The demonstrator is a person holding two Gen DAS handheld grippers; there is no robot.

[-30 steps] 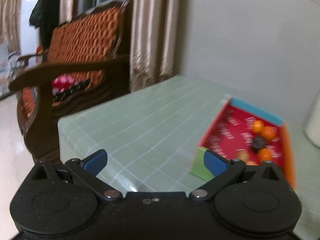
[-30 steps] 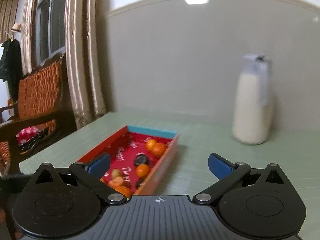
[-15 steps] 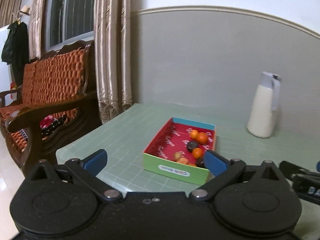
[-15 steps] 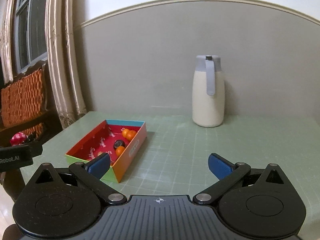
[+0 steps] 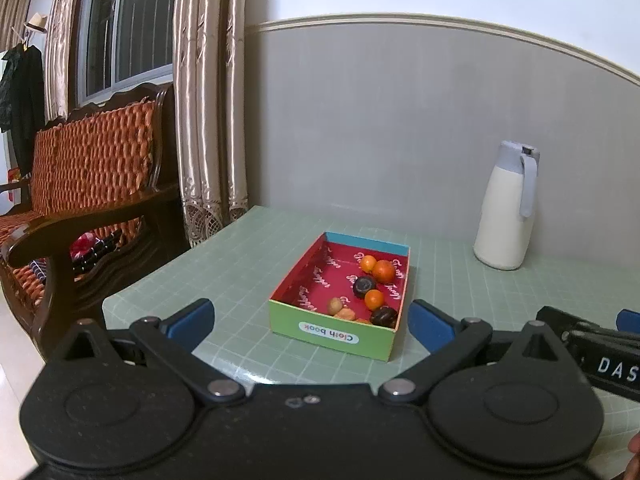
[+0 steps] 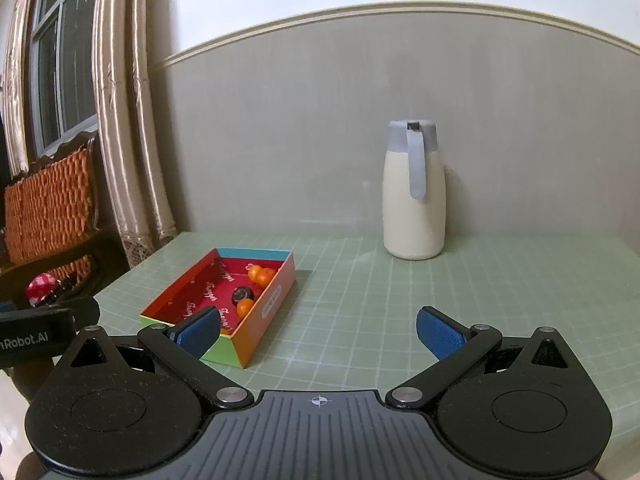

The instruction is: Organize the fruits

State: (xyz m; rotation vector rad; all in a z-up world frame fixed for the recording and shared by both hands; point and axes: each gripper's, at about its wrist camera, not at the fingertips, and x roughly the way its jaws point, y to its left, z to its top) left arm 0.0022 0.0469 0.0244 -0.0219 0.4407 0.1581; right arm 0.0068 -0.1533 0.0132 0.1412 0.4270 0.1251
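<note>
A shallow cardboard box point(image 5: 334, 334) with a red inside, green front wall and blue back wall sits on the green gridded table. Inside lie several small fruits: oranges point(image 5: 383, 271), two dark round ones point(image 5: 364, 285) and a pale brown one point(image 5: 334, 305). My left gripper point(image 5: 310, 324) is open, low over the table's near edge, with the box just beyond its fingertips. My right gripper point(image 6: 320, 334) is open too, right of the box point(image 6: 272, 306); its left finger overlaps the box's near corner in view. Neither gripper holds anything.
A white jug with a grey lid and handle point(image 5: 506, 208) point(image 6: 414, 196) stands by the wall at the back right. A wooden bench with orange cushions point(image 5: 80, 184) and curtains point(image 5: 208, 120) lie off the table's left edge. Green table surface point(image 6: 480, 300) stretches right of the box.
Both views have swung right and pulled back, so the box now sits farther off and centred for the left gripper. Each gripper now shows at the edge of the other's view. Jaws stay open.
</note>
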